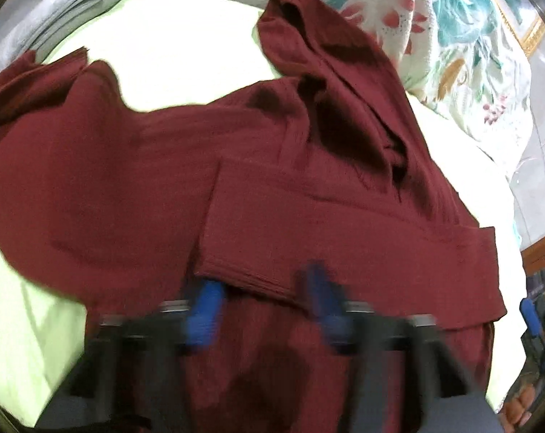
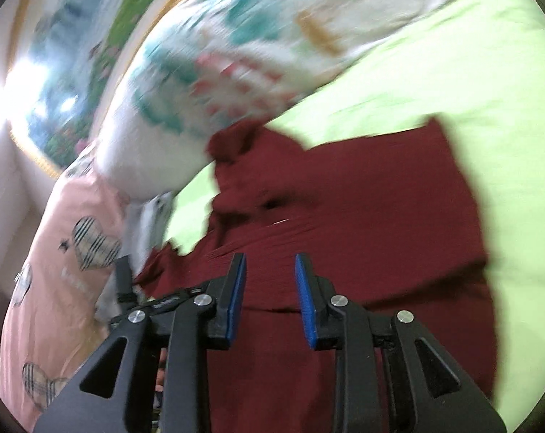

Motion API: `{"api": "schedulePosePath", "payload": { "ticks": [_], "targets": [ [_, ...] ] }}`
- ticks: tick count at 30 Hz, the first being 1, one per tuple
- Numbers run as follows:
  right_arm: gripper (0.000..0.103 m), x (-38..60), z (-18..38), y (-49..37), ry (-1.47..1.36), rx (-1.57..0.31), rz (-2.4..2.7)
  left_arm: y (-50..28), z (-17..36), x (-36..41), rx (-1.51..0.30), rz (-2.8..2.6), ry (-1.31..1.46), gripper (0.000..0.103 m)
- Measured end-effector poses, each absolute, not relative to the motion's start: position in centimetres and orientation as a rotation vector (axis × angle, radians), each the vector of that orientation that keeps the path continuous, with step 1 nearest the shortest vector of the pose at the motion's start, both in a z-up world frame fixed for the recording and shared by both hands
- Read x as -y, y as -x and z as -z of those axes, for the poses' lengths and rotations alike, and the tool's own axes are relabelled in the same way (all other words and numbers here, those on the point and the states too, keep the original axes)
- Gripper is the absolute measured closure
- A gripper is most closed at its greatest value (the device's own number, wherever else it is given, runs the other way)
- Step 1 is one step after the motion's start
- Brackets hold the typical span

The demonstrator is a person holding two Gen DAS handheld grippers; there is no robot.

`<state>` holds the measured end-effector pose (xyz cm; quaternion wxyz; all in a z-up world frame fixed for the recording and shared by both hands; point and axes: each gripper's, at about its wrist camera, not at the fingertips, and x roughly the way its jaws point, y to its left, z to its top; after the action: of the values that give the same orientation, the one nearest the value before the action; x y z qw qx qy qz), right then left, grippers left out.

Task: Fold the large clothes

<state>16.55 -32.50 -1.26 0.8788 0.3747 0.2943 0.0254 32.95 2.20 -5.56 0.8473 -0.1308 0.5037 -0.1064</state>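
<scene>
A dark red hooded garment (image 1: 164, 180) lies spread on a pale green bed sheet (image 1: 185, 47). Its hood (image 1: 308, 47) points toward the pillows, and a sleeve (image 1: 344, 238) is folded across its body. My left gripper (image 1: 263, 288) hovers over the garment's near part, jaws apart and empty, blurred. In the right wrist view the same garment (image 2: 362, 209) lies below my right gripper (image 2: 270, 270), whose blue-padded jaws stand apart with nothing between them. The right gripper's blue tip also shows at the left view's right edge (image 1: 528, 321).
Floral pillows (image 1: 434, 25) lie beyond the hood. A folded grey cloth (image 1: 66, 7) sits at the far left of the bed. A pink pillow with plaid hearts (image 2: 66, 270) lies left of the right gripper. A framed picture (image 2: 74, 72) hangs on the wall.
</scene>
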Motion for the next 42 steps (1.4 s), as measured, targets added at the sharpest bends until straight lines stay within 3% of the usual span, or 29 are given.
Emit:
{"api": "schedulePosePath", "payload": {
  "ticks": [1, 9, 12, 19, 20, 21, 26, 31, 36, 40, 42],
  "targets": [
    [0.074, 33.9, 1.4, -15.7, -0.792, -0.603, -0.004, -33.1, 5.6, -2.2, -1.059, 0.234, 0.285, 0.098],
    [0.070, 39.9, 1.8, -14.4, -0.784, -0.605, 0.188, -31.8, 4.1, -5.2, -0.939, 0.111, 0.274, 0.099],
    [0.063, 40.6, 3.1, -16.7, -0.774, -0.669, 0.187, -31.7, 4.3, -4.8, -0.953, 0.153, 0.256, 0.099],
    [0.062, 41.0, 7.1, -22.6, -0.748, -0.843, 0.144, -31.4, 3.8, -3.2, -0.941, 0.183, 0.185, 0.099],
    [0.069, 40.9, 7.4, -23.0, -0.731, -0.858, 0.117, -31.4, 3.8, -3.1, -0.944, 0.185, 0.185, 0.099],
    [0.094, 40.7, 7.4, -23.3, -0.709, -0.866, 0.104, -31.4, 3.8, -3.0, -0.946, 0.190, 0.188, 0.099],
    [0.098, 42.5, 5.9, -21.7, -0.675, -0.822, 0.156, -30.9, 3.1, -2.3, -0.936, 0.245, 0.193, 0.098],
    [0.093, 42.6, 6.4, -21.4, -0.645, -0.865, 0.215, -31.5, 5.1, -2.1, -0.985, 0.207, 0.184, 0.098],
    [0.089, 38.5, 2.8, -20.1, -0.528, -0.756, 0.158, -31.2, 5.8, -2.6, -0.993, 0.203, 0.191, 0.098],
    [0.082, 36.5, 6.0, -22.0, -0.500, -0.911, 0.151, -30.6, 5.5, -3.3, -0.992, 0.182, 0.172, 0.095],
    [0.082, 37.3, 6.5, -20.9, -0.588, -0.882, 0.152, -29.7, 5.0, -4.5, -0.980, 0.170, 0.172, 0.090]
  ]
}}
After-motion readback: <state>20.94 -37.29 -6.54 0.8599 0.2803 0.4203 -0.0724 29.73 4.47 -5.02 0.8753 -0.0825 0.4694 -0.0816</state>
